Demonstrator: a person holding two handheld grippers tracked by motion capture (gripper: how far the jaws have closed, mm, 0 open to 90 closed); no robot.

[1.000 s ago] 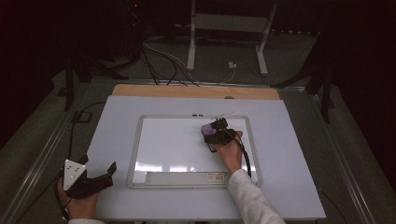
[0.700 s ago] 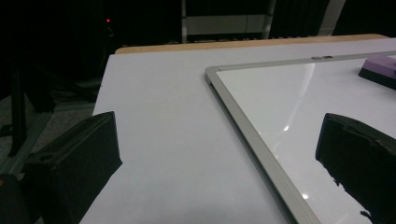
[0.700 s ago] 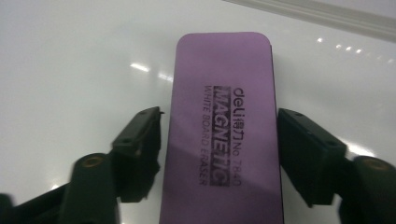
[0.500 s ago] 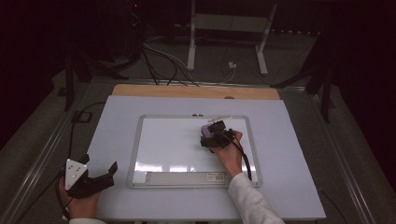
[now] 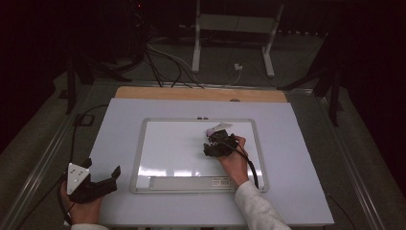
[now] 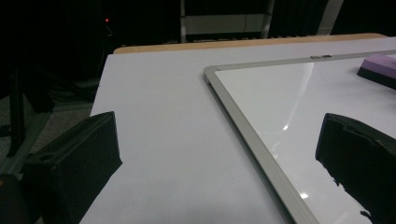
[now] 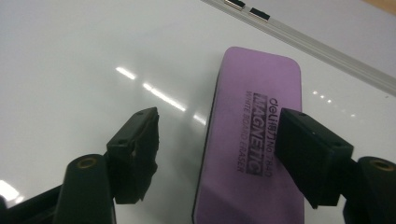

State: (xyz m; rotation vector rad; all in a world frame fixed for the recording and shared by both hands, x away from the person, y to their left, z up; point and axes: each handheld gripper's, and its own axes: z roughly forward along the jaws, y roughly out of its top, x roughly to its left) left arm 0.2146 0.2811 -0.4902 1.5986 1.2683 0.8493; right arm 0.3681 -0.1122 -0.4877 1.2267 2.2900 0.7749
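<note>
A purple whiteboard eraser [image 7: 252, 140] lies flat on the whiteboard [image 7: 70, 56], near its far edge. My right gripper [image 7: 218, 119] is open around the eraser's near end, with one jaw on each side. A gap shows between the left jaw and the eraser. From the high view, the eraser [image 5: 212, 130] sits just beyond the right gripper [image 5: 211, 137]. My left gripper [image 5: 102, 167] rests open and empty at the table's near left corner. In the left gripper view, its jaws [image 6: 219, 121] frame the whiteboard's corner [image 6: 243, 121], and the eraser [image 6: 380, 67] lies far off.
The whiteboard [image 5: 139, 153] lies in the middle of a white table [image 5: 297, 143], with a long tray [image 5: 191, 181] along its near edge. A wooden strip [image 5: 201, 93] runs along the table's far side. Cables and a white stand [image 5: 234, 28] are on the floor beyond.
The right hand and gripper have drawn back a little toward the person while the eraser stays in place. The left gripper has not moved.
</note>
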